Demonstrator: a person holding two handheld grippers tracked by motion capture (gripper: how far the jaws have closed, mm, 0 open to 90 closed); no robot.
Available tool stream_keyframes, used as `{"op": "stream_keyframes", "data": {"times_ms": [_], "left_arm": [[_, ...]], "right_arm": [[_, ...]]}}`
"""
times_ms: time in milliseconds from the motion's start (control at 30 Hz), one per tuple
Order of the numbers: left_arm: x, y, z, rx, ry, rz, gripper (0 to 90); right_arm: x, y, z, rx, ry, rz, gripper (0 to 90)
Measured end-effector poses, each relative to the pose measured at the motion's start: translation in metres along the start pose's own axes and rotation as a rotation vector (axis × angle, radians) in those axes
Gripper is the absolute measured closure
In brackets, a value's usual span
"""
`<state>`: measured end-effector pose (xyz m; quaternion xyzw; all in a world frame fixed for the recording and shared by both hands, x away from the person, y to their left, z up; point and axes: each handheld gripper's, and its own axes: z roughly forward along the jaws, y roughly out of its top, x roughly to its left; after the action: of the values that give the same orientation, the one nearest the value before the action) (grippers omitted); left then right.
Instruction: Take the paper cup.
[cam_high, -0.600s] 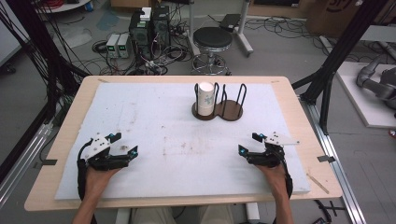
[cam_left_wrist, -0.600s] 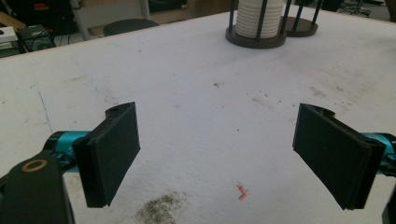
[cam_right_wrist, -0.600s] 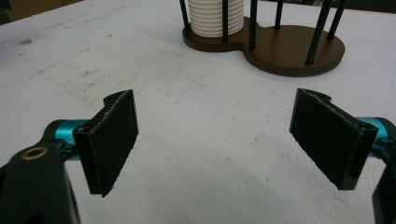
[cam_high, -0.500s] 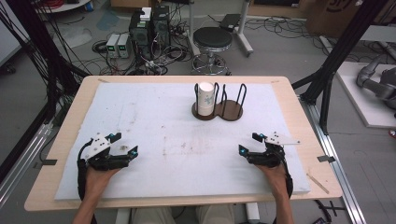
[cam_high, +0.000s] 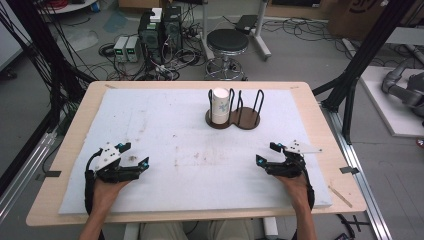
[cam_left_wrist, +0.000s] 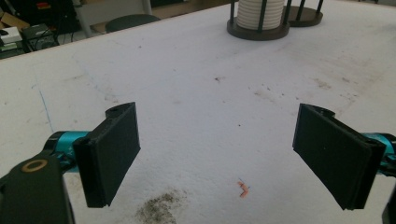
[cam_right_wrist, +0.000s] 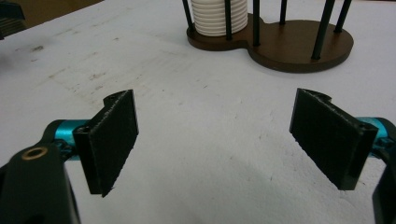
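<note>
The person's two hands rest low on the near part of the white foam mat that covers the pale wooden table, one at each side, and as far as I can see nothing has shifted since the moment before: both hands sit in the same spots, and the stand at the far middle is where it was. The left gripper, a black two-jaw tool with teal ends and a grey three-cornered plate on top, lies at the near left, its jaws pointing toward the middle of the table. In the left gripper view its flat black pads stand wide apart with only stained mat between them, a small orange scrap and a dark smudge lying on the foam below. The right gripper, of the same make, lies at the near right, also turned inward; in the right gripper view its pads gape just as wide and hold nothing. The stack of white ribbed paper cups stands upright in the left ring of a dark brown wooden figure-eight stand with thin black upright rods, at the far middle of the mat, well apart from both grippers. The right ring of the stand has no cups in it. Beyond the table a round black stool stands on the floor among cables and grey boxes.
</note>
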<state>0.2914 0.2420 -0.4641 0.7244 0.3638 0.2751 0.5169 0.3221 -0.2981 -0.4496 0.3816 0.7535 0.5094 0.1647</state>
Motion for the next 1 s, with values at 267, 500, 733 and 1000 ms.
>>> {"op": "stream_keyframes", "data": {"times_ms": [267, 500, 733, 1000], "left_arm": [[0.002, 0.0, 0.0, -0.003, -0.009, -0.026, 14.6], [0.003, 0.0, 0.0, 0.004, -0.014, -0.034, 14.6], [0.003, 0.0, 0.0, 0.001, -0.014, -0.034, 14.6], [0.004, 0.0, 0.0, 0.003, -0.018, -0.039, 14.6]], "right_arm": [[-0.006, 0.013, -0.012, -0.007, 0.004, 0.025, 15.7], [-0.018, 0.056, -0.029, -0.056, 0.0, -0.004, 15.7], [-0.032, 0.101, -0.036, -0.082, -0.006, -0.028, 15.7], [-0.047, 0.139, -0.029, -0.083, -0.012, -0.048, 15.7]]}}
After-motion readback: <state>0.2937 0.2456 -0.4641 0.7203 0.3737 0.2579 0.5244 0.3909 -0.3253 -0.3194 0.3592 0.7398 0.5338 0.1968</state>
